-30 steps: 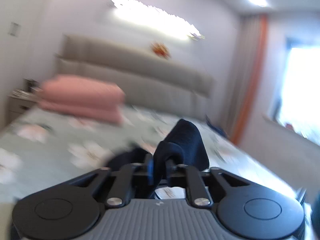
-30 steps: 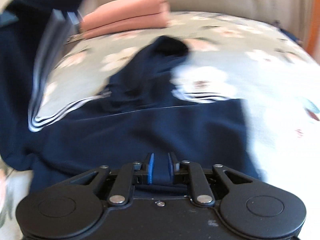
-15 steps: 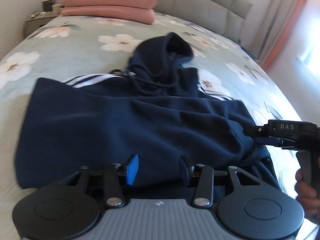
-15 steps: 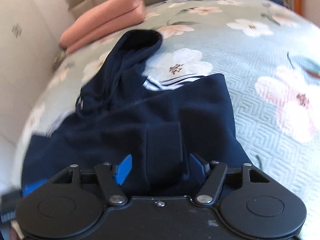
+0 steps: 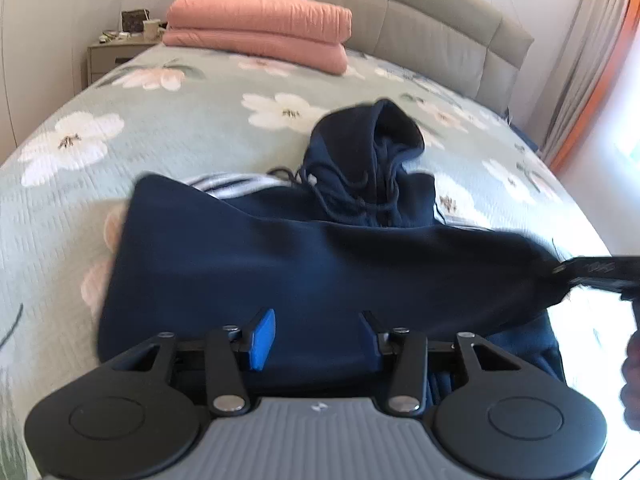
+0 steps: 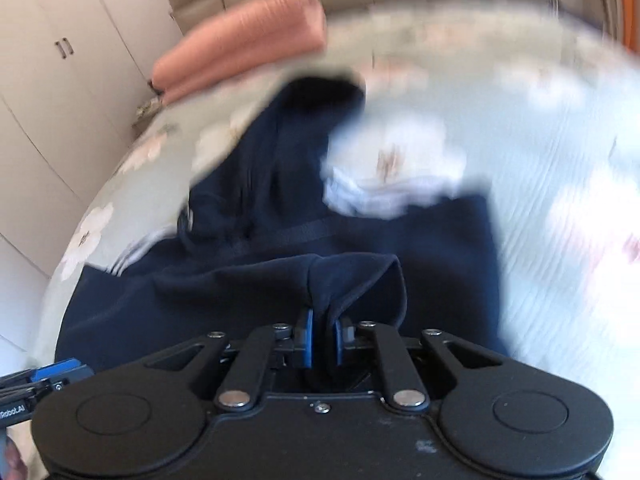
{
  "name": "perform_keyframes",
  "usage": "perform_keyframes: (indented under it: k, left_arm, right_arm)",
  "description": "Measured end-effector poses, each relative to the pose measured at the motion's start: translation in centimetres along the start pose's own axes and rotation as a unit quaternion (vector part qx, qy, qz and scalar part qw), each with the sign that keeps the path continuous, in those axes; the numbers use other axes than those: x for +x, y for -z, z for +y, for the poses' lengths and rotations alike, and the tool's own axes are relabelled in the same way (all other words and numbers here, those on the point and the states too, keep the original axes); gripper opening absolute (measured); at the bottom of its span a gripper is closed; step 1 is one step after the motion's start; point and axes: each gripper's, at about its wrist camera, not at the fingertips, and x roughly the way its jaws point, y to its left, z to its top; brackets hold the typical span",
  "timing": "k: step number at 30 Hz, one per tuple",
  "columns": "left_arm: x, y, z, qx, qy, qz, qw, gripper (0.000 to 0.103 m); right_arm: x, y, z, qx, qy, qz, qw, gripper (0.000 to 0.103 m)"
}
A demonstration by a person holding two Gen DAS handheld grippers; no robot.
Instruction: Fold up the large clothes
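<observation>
A navy hoodie point(image 5: 288, 264) with white sleeve stripes lies on the floral bed point(image 5: 160, 120), hood point(image 5: 376, 148) toward the headboard. My left gripper point(image 5: 316, 340) is open over its near hem, fabric between the blue pads but not pinched. My right gripper point(image 6: 323, 340) is shut on a fold of the hoodie point(image 6: 352, 280) and lifts it; it shows at the right edge of the left wrist view point(image 5: 596, 270), pulling the hem taut. The right wrist view is blurred.
A folded pink quilt point(image 5: 260, 28) lies by the grey headboard point(image 5: 420, 28). A nightstand point(image 5: 116, 52) stands at the far left, curtains point(image 5: 588, 68) at the right. White wardrobe doors point(image 6: 60, 80) stand beyond the bed's left side.
Both grippers let go of the hoodie and it dropped flat on the bed. My right gripper then shut on its right hem and lifted it. My left gripper stays open.
</observation>
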Motion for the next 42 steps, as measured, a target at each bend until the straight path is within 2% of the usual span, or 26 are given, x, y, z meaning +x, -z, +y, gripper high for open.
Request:
perform_keyframes:
  k: [2, 4, 6, 7, 8, 9, 10, 11, 13, 15, 17, 18, 19, 21, 22, 23, 24, 25, 27, 29, 33, 36, 37, 40, 42]
  left_arm:
    - [0.0, -0.7, 0.2, 0.001, 0.002, -0.009, 1.0000, 0.047]
    - [0.5, -1.1, 0.3, 0.004, -0.003, -0.011, 0.9999, 0.049]
    - [2.2, -1.3, 0.4, 0.013, -0.020, 0.011, 0.9996, 0.049]
    - [3.5, -1.1, 0.6, 0.014, -0.036, 0.032, 0.9988, 0.045]
    - [4.6, -1.0, 0.9, 0.012, -0.047, 0.052, 0.9975, 0.040]
    - [5.4, -0.9, 1.2, 0.006, -0.050, 0.067, 0.9965, 0.039]
    - [5.6, -0.9, 1.3, 0.002, -0.045, 0.067, 0.9967, 0.039]
    - [5.4, -1.1, 1.4, -0.001, -0.038, 0.061, 0.9974, 0.040]
    - [4.9, -1.7, 1.1, 0.006, -0.026, 0.043, 0.9987, 0.040]
    - [4.6, -2.6, 0.4, 0.020, -0.013, 0.017, 0.9996, 0.040]
    - [5.2, -3.5, -0.4, 0.026, 0.000, 0.006, 0.9996, 0.040]
    - [5.9, -4.0, -0.7, 0.026, 0.002, 0.006, 0.9996, 0.040]
    - [6.6, -4.2, -0.9, 0.025, 0.004, 0.008, 0.9996, 0.040]
    - [8.6, -4.6, -0.8, 0.019, 0.009, 0.016, 0.9997, 0.036]
    - [9.6, -4.5, -0.6, 0.015, 0.004, 0.023, 0.9996, 0.028]
    - [10.5, -4.4, -0.2, 0.012, -0.006, 0.033, 0.9994, 0.017]
    - [11.4, -4.2, 0.5, 0.012, -0.021, 0.044, 0.9987, 0.012]
    - [11.9, -4.0, 1.2, 0.013, -0.030, 0.052, 0.9981, 0.004]
    - [11.5, -3.7, 2.4, 0.021, -0.038, 0.051, 0.9978, 0.003]
    - [10.8, -3.5, 2.8, 0.041, -0.067, 0.055, 0.9954, 0.003]
    - [9.4, -3.7, 2.0, 0.063, -0.084, 0.055, 0.9930, 0.005]
    - [7.9, -4.6, 1.0, 0.089, -0.065, 0.017, 0.9938, 0.015]
    - [7.7, -5.1, 0.7, 0.089, -0.059, 0.007, 0.9943, 0.019]
    - [7.7, -6.4, 0.7, 0.077, -0.039, -0.009, 0.9962, 0.021]
    - [8.0, -7.1, 0.9, 0.071, -0.031, -0.015, 0.9968, 0.021]
  right_arm:
    - [-2.0, -1.2, -0.9, -0.014, 0.047, -0.032, 0.998, 0.012]
    - [-2.5, -1.7, -2.2, -0.020, 0.085, -0.040, 0.995, 0.012]
    - [-1.0, -1.2, -3.3, -0.033, 0.111, -0.019, 0.993, 0.016]
    - [0.4, -0.5, -3.6, -0.047, 0.138, -0.001, 0.989, 0.028]
    - [2.0, 0.2, -4.0, -0.057, 0.161, 0.025, 0.985, 0.047]
    - [3.6, 0.9, -4.4, -0.059, 0.181, 0.060, 0.980, 0.053]
    - [4.9, 1.5, -4.8, -0.054, 0.187, 0.091, 0.977, 0.053]
    - [5.1, 1.7, -5.0, -0.043, 0.184, 0.092, 0.978, 0.052]
    - [3.6, 1.2, -5.1, -0.023, 0.188, 0.054, 0.980, 0.051]
    - [1.4, 0.4, -4.4, -0.019, 0.200, -0.002, 0.980, 0.052]
    - [0.2, -0.5, -3.1, -0.023, 0.184, -0.042, 0.982, 0.053]
    - [0.6, -0.9, -2.1, -0.028, 0.165, -0.045, 0.985, 0.054]
    - [1.4, -1.1, -1.4, -0.038, 0.145, -0.035, 0.988, 0.052]
    - [3.9, -0.9, -0.2, -0.054, 0.126, 0.002, 0.991, 0.029]
    - [5.4, -0.3, -0.1, -0.061, 0.125, 0.024, 0.990, 0.003]
    - [6.8, 0.1, -0.5, -0.061, 0.134, 0.044, 0.988, 0.000]
    - [8.0, 0.4, -1.2, -0.052, 0.145, 0.063, 0.986, 0.000]
    - [8.6, 0.9, -2.2, -0.035, 0.154, 0.079, 0.984, 0.000]
    - [8.6, 1.5, -4.4, -0.001, 0.165, 0.087, 0.982, 0.000]
    - [7.9, 1.6, -5.9, 0.022, 0.154, 0.083, 0.984, 0.000]
    - [8.3, 0.0, -5.1, 0.021, 0.157, 0.099, 0.982, 0.000]
    - [5.9, -2.4, -3.5, 0.005, 0.109, 0.043, 0.993, 0.000]
    - [5.6, -3.7, -2.9, -0.001, 0.094, 0.022, 0.995, 0.003]
    - [7.3, -7.4, -1.0, -0.027, 0.055, -0.027, 0.998, 0.005]
    - [9.5, -9.4, 0.3, -0.058, 0.044, -0.048, 0.996, 0.005]
